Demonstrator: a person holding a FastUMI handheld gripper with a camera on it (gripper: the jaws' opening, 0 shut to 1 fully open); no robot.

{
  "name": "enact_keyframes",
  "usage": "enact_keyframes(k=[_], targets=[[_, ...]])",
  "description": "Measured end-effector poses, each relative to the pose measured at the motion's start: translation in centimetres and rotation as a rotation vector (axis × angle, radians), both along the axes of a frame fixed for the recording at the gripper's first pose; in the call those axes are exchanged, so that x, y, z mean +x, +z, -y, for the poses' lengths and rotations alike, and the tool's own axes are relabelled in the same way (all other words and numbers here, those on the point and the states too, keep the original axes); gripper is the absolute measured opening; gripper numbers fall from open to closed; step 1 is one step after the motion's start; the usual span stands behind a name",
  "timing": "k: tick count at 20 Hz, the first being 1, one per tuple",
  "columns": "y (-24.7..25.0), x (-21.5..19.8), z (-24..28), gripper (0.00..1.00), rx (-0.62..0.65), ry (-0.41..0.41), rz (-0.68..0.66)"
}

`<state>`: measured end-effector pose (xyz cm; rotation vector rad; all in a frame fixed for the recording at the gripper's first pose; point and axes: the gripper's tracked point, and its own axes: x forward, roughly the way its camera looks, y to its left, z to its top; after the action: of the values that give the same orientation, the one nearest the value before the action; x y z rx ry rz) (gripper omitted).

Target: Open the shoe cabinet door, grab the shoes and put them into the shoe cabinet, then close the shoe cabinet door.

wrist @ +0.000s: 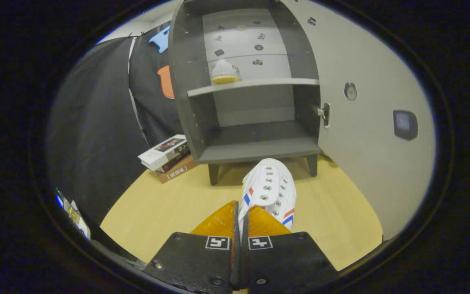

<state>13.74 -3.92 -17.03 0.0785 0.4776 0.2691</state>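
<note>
We hold the claw [241, 222] pinched on the heel edge of a white lace-up shoe with red and blue stripes [271, 190]; its long axis points straight ahead at the open dark-grey shoe cabinet [259, 143] near the tabletop's [169, 204] far edge.

The gripper-mounted fisheye camera looked forward along its two fingers [235, 222], low above the wooden floor [169, 208], squarely facing the open shoe cabinet [251, 147] from nearby, with the cabinet's swung-out door [365, 134] to that cabinet's right.
</note>
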Motion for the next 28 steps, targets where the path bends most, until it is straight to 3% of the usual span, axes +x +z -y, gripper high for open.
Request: enact_keyframes(k=[9, 17, 23, 28], targets=[[15.2, 3.4, 1.6, 0.03, -0.118, 0.000, 0.156], [23.1, 10.1, 1.8, 0.04, -0.114, -0.030, 0.249], [26.0, 18.0, 0.0, 0.03, -0.096, -0.022, 0.260], [25.0, 25.2, -1.5, 0.03, -0.103, -0.015, 0.215]])
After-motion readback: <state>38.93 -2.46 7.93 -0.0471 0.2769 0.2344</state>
